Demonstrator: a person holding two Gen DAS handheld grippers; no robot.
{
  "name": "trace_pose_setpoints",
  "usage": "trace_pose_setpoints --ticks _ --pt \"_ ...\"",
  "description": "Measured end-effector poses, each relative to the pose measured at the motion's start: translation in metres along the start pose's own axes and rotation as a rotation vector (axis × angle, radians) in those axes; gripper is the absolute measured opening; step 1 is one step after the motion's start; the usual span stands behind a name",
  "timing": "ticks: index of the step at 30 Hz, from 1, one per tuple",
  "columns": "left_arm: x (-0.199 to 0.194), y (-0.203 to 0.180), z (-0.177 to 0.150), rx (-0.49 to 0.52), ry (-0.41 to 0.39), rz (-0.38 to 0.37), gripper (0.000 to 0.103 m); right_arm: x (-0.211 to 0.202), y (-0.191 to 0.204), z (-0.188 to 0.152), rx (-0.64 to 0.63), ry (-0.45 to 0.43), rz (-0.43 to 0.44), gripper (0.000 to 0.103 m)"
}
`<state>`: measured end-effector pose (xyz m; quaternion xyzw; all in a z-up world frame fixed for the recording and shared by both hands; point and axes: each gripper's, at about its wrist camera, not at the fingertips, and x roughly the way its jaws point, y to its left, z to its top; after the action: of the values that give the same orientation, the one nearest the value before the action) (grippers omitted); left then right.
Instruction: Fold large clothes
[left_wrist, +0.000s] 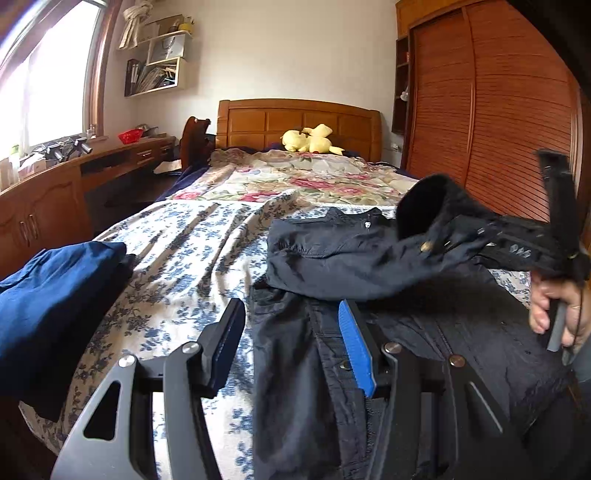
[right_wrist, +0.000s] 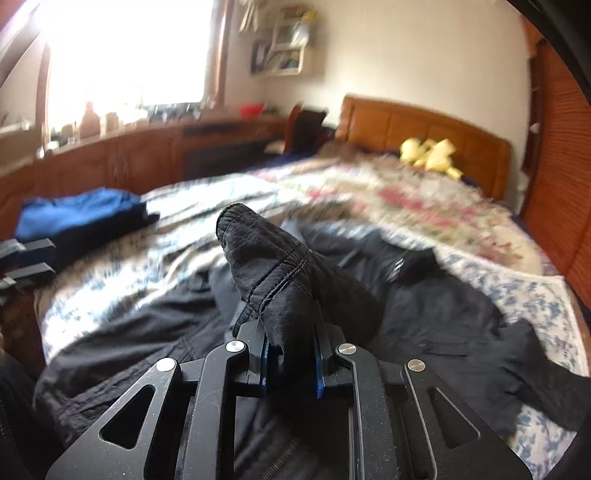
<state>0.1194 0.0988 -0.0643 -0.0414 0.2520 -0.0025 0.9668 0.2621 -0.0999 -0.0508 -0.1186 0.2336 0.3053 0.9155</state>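
Black jacket (right_wrist: 424, 306): spread on the bed (left_wrist: 192, 236), mostly unfolded; we judge folding barely begun. One cuff (right_wrist: 266, 266) raised, clamped in the right gripper (right_wrist: 291, 354), jaws narrow on the cloth. Left gripper (left_wrist: 291, 332): jaws half open over the jacket's near edge, holding nothing. Blue garment (left_wrist: 55, 295): already folded, lying at the bed's left, well apart.

black jacket (left_wrist: 332, 254), blue-flowered white sheet (left_wrist: 192, 251).
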Motion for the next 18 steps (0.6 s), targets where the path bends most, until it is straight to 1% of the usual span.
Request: trace_pose_setpoints --ticks 1,4,6,8,10,12,15,18 --pt "0.001 -0.002 0.000 0.001 0.002 -0.005 0.052 -0.009 -0.003 0.000 0.007 -0.015 -0.012 0.015" --pt "0.005 -0.011 0.001 0.008 0.003 -0.016 0.052 -0.034 -0.018 -0.007 0.037 -0.041 -0.084 0.015" --pt "0.007 -0.019 0.003 0.013 0.005 -0.028 0.052 -0.039 -0.026 -0.015 0.063 -0.020 -0.097 0.016" --pt "0.009 -0.027 0.004 0.021 0.003 -0.035 0.052 -0.040 -0.034 -0.029 0.082 0.023 -0.113 0.025" --pt "0.012 -0.035 0.004 0.028 0.009 -0.048 0.052 -0.042 -0.041 -0.046 0.106 0.056 -0.148 0.027" --pt "0.015 -0.043 0.004 0.039 0.016 -0.057 0.052 -0.045 -0.049 -0.063 0.143 0.090 -0.153 0.031" --pt "0.019 -0.054 0.003 0.055 0.024 -0.072 0.052 -0.060 -0.057 -0.084 0.177 0.105 -0.173 0.038" --pt "0.022 -0.065 0.004 0.071 0.027 -0.087 0.052 -0.074 -0.062 -0.097 0.185 0.114 -0.193 0.040"
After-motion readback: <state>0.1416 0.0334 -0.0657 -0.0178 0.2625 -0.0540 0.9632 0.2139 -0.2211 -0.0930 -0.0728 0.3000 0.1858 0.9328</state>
